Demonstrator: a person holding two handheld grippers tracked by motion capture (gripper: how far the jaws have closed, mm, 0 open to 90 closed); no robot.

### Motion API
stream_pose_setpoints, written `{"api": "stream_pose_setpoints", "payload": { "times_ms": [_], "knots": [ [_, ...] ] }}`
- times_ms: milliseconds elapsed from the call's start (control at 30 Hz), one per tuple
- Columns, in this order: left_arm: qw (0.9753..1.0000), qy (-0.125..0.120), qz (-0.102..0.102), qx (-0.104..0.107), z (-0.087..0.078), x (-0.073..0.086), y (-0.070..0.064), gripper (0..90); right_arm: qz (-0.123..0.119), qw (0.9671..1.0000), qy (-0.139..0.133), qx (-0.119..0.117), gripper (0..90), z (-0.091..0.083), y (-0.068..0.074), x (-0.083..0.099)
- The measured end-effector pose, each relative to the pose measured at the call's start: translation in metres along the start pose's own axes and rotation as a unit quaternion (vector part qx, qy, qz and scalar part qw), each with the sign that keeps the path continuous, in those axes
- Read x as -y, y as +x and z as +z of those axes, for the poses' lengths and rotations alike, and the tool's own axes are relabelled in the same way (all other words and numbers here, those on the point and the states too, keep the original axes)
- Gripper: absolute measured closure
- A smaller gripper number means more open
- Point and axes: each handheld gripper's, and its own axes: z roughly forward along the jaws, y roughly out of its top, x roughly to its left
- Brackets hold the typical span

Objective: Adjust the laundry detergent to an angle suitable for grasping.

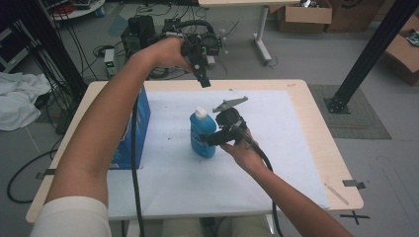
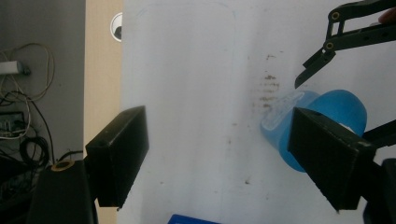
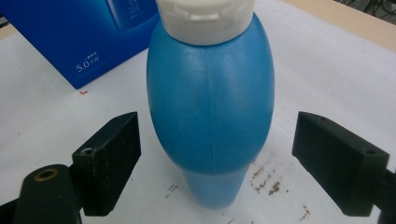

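1. Blue bottle [image 1: 202, 136] w/ white cap [image 1: 200, 113] stands upright mid-worktop [image 1: 296, 94], on the white sheet [image 1: 276, 148].
2. Blue box [image 1: 136, 128] stands upright near the sheet's left edge, left of the bottle and apart from it. In the right gripper view it sits behind the bottle.
3. Dark smudges [image 3: 266, 179] on the sheet just by the bottle's base.
4. Right hand-held gripper [image 1: 217, 138] is low, at the bottle's right side. Jaws spread wide, one each side of the bottle body, gaps showing both sides, not touching.
5. Left hand-held gripper [image 1: 203, 81] is up high beyond the bottle, pointing down. Jaws wide apart, holding nothing, w/ the bottle below near its right jaw.
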Motion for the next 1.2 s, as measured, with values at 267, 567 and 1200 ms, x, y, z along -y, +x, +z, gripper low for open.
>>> {"api": "stream_pose_setpoints", "payload": {
  "times_ms": [267, 567, 1200],
  "knots": [
    [1.0, 0.0, 0.0, 0.002, 0.002, 0.0, 0.001, 21.4, 0.001, 1.0, -0.004, 0.001, 15.4, 0.01, 0.0, 0.0],
    [1.0, 0.0, 0.001, 0.002, 0.003, -0.001, 0.001, 21.4, 0.001, 1.0, -0.007, 0.005, 15.4, 0.018, 0.001, -0.001],
    [1.0, 0.005, -0.001, 0.003, 0.004, 0.003, 0.001, 21.6, 0.0, 0.9997, -0.02, 0.01, 21.7, 0.024, 0.002, 0.0]
  ]
}}
